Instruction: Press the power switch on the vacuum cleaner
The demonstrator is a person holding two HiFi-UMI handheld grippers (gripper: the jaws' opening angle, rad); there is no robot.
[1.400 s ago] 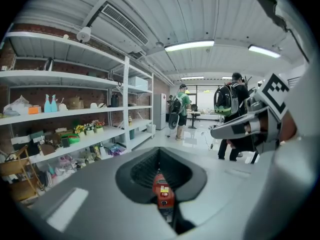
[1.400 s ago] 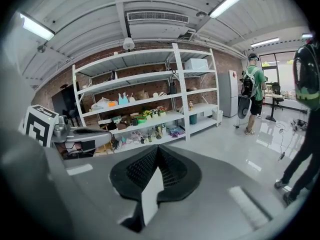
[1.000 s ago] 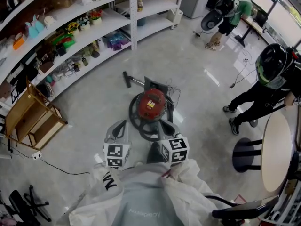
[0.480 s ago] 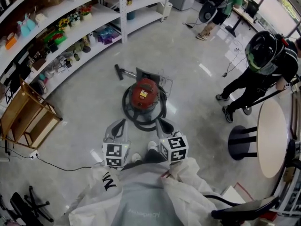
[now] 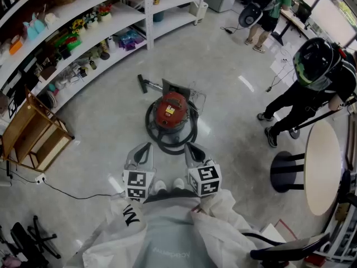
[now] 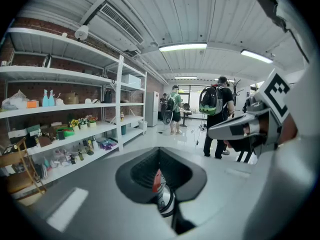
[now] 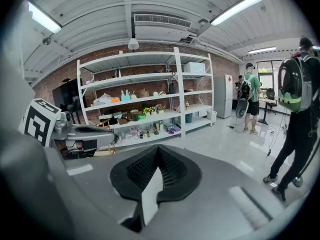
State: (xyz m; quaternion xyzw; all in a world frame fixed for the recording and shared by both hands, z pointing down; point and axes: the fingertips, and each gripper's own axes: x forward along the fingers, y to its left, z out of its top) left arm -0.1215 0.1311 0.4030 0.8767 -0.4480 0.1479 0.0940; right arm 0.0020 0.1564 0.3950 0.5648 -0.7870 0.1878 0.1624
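Presently the vacuum cleaner [image 5: 170, 111] stands on the pale glossy floor [image 5: 111, 121] at the centre of the head view, just above both grippers and apart from them. It is a round canister with a red domed top bearing a small yellowish patch, and a dark body below. A black hose [image 5: 158, 141] lies coiled in a ring around its base. A dark floor nozzle [image 5: 143, 84] lies on the floor at its upper left. The power switch cannot be made out at this size. The left gripper [image 5: 146, 145] hangs at the canister's lower left with its jaws drawn together, only a thin slit between them, and nothing is held; through that slit its own view shows a sliver of the red top and a silvery band. The right gripper [image 5: 188, 145] hangs at the lower right, its jaws likewise closed to a slit on nothing, with pale floor showing through. White shelving [image 5: 83, 32] with assorted goods fills the upper left. A helmeted person [image 5: 312, 88] stands at the right edge, above a round table [image 5: 323, 166].
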